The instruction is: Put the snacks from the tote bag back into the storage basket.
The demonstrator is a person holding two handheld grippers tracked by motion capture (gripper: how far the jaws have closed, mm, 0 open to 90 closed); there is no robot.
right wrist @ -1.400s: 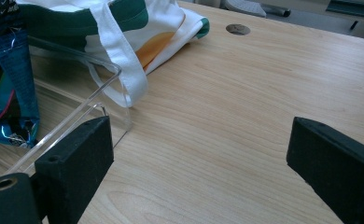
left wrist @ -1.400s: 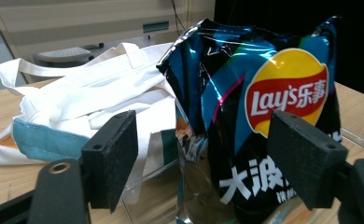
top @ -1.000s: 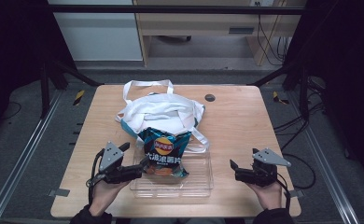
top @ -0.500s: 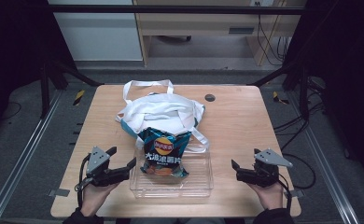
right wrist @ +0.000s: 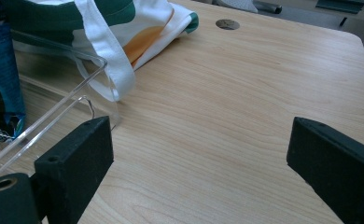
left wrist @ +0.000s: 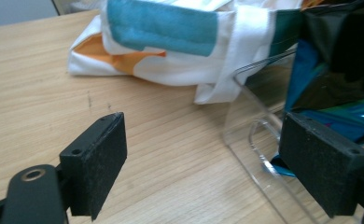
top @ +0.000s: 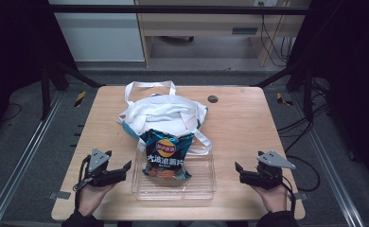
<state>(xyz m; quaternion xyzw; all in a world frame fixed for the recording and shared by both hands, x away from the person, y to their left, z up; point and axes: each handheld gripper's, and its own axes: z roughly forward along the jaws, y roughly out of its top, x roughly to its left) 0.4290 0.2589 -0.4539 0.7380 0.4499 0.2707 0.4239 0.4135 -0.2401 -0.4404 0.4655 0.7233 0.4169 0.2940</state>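
A dark blue chip bag (top: 166,152) lies in a clear plastic tray (top: 202,189) near the table's front edge, leaning against a white tote bag (top: 161,112) with teal and orange patches behind it. My left gripper (top: 125,169) rests on the table just left of the tray, open and holding nothing; in the left gripper view the tray wall (left wrist: 250,121) and the chip bag (left wrist: 334,70) stand past its right jaw. My right gripper (top: 238,171) sits right of the tray, open and holding nothing. The right gripper view has the tray corner (right wrist: 84,100) and a tote strap (right wrist: 106,51).
The wooden table (top: 249,123) has bare room to the right of the tote and tray, and a small round hole (top: 213,99) at the back. The tote's handles (top: 149,86) reach toward the far edge. Dark frame rails stand around the table.
My left gripper has drawn back toward the table's front left, away from the chip bag and tray. The right gripper has barely moved. The chip bag stays in the tray.
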